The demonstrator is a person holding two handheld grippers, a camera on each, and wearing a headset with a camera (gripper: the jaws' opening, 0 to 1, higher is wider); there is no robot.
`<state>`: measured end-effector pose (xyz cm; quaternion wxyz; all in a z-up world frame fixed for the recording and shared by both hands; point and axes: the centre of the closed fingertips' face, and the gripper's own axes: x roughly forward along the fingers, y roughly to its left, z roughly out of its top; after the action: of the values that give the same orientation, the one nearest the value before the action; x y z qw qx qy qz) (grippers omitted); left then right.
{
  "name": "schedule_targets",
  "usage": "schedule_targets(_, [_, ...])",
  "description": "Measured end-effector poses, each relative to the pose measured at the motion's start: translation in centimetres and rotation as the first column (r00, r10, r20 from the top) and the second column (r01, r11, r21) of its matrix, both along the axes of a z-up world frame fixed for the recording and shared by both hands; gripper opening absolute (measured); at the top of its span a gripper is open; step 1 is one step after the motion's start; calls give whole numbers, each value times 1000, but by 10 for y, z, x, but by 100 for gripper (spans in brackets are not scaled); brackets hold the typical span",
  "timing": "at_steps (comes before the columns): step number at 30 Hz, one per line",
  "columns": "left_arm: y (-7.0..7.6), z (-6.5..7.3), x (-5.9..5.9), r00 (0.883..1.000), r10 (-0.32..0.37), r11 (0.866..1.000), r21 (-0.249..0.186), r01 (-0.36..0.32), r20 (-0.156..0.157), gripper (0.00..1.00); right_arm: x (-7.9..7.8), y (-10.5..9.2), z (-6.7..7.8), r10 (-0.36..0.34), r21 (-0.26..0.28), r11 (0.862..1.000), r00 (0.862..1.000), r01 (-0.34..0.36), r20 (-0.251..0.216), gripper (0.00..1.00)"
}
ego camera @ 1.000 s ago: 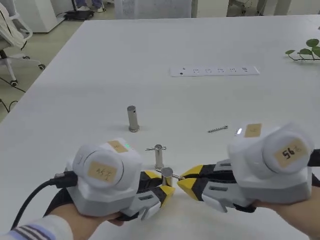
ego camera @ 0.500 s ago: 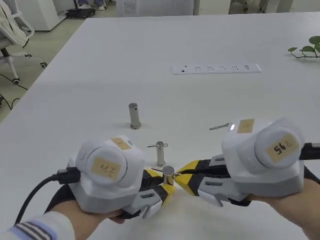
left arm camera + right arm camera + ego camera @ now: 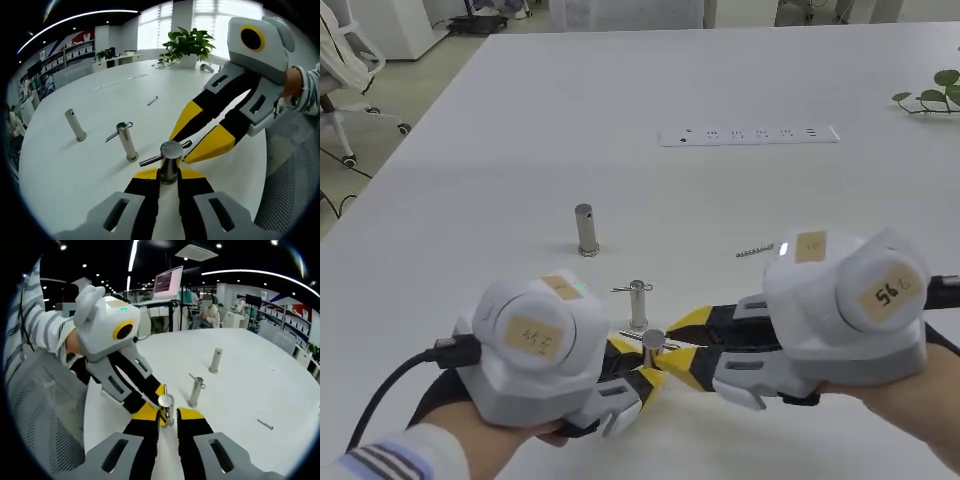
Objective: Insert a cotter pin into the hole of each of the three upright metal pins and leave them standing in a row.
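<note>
Head view: L tool, R tool flank pin; bare tabletop beyond.

Three steel pins stand upright on the table. The nearest pin has a cotter pin partway through its hole. The middle pin has its cotter fitted. The far pin is bare. A spare cotter pin lies flat, off right.

Left claw on the near pin, right claw on its cotter pin, no gap between; middle pin just behind; tabletop beyond open.
</note>
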<state>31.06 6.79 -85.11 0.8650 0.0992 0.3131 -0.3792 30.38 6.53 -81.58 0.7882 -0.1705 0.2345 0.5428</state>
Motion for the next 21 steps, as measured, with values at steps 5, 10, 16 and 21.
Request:
schedule_targets(5, [0, 0, -1, 1000, 2, 1000, 3, -2, -2, 12, -5, -1, -1, 9, -3, 1000, 1000, -9, -12, 16])
schedule_targets(10, [1, 0, -2, 1000, 2, 1000, 10, -2, -2, 12, 0, -3, -1, -17, 3, 1000, 1000, 17, -22, 30])
schedule_targets(16, [4, -1, -6, 1000, -3, 1000, 26, 3, -3, 12, 1, 2, 2, -14, 22, 1000, 999, 15, -34, 31])
schedule_targets(21, [10, 0, -6, 1000, -4, 999, 42, 4, 13, 16, 0, 6, 0, 8, 18, 1000, 999, -7, -43, 31])
